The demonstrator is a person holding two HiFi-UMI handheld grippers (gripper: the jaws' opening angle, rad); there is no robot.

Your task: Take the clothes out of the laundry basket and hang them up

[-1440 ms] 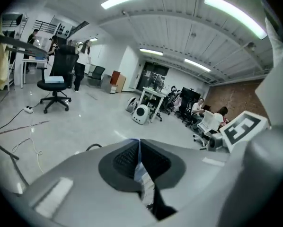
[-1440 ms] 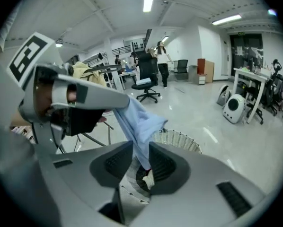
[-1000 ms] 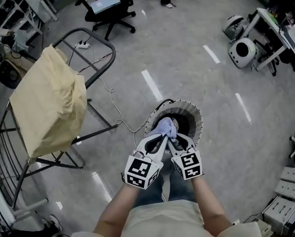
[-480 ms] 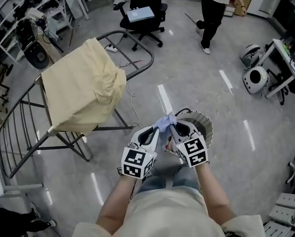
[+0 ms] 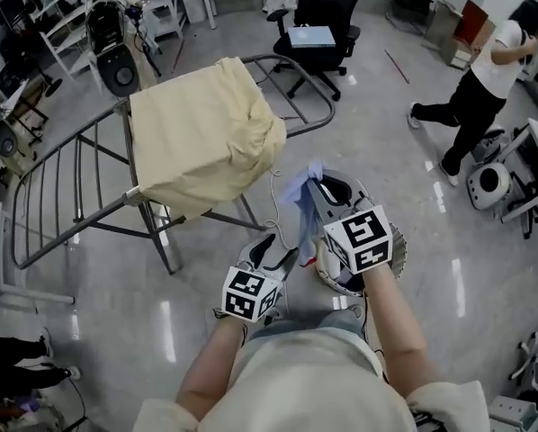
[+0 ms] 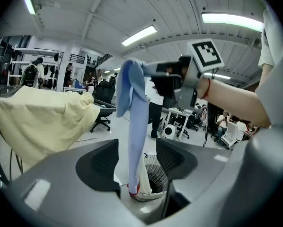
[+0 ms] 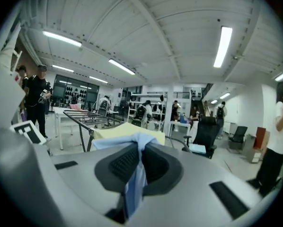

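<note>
Dangling from right tongs [image 7: 140, 151], limp, softly creased pale-blue cloth [image 5: 303, 210].

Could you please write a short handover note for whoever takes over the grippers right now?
Right gripper: shut on the light blue garment, held up above the laundry basket.
Left gripper: jaws have just opened; the garment hangs between them, not gripped.
Things: basket on the floor at the person's feet; yellow cloth draped over the drying rack to the left.
Done: yellow cloth hung; blue garment lifted.
Left: carry the blue garment to the rack and drape it there, then check the basket for more.
</note>
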